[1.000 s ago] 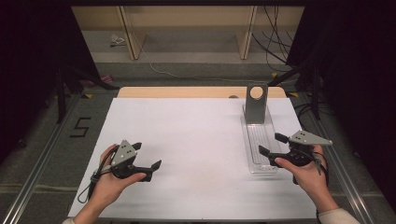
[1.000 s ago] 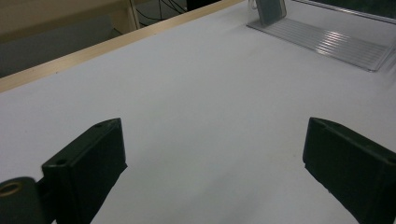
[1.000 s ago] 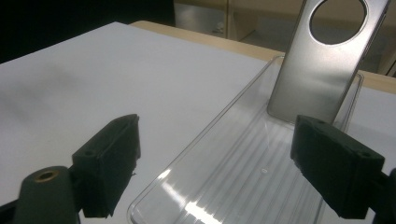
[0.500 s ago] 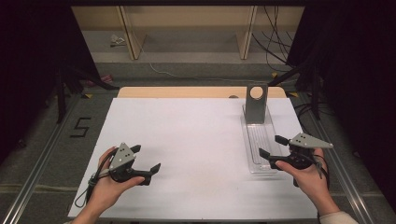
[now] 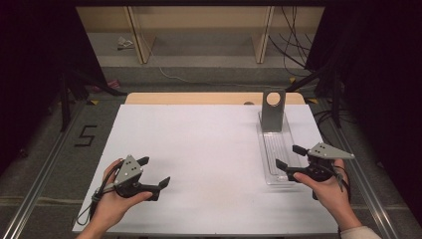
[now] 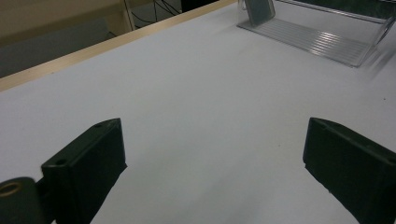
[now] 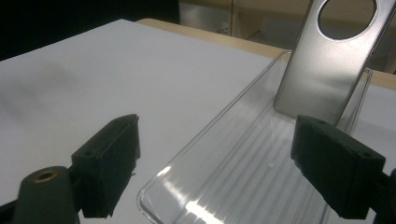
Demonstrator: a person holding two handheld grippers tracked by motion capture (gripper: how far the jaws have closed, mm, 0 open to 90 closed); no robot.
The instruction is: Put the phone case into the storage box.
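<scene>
Desk [image 5: 209, 149]: flat white matte top, pale wood strip along the far edge.
Tray [image 5: 276, 154]: clear plastic, long and narrow, ribbed floor, rounded corners, low rim; lies near the desk's right edge, running from far to near.
Tray, right gripper view [image 7: 243, 172]: glossy, catches light streaks on the ribs.
Plate [image 5: 273, 110]: grey brushed metal, upright slab with a round hole near its top; stands at the tray's far end, close to the desk's far edge.
Left gripper [image 5: 154, 172]: black blocky jaws spread wide, nothing between them; held over the desk's near left corner, well apart from the tray.
Right gripper [image 5: 290, 157]: black jaws wide apart, empty; held at the tray's near end, by the desk's right edge.
Right gripper, own view [image 7: 219, 163]: jaws straddle the tray's near end, not gripping it.
</scene>
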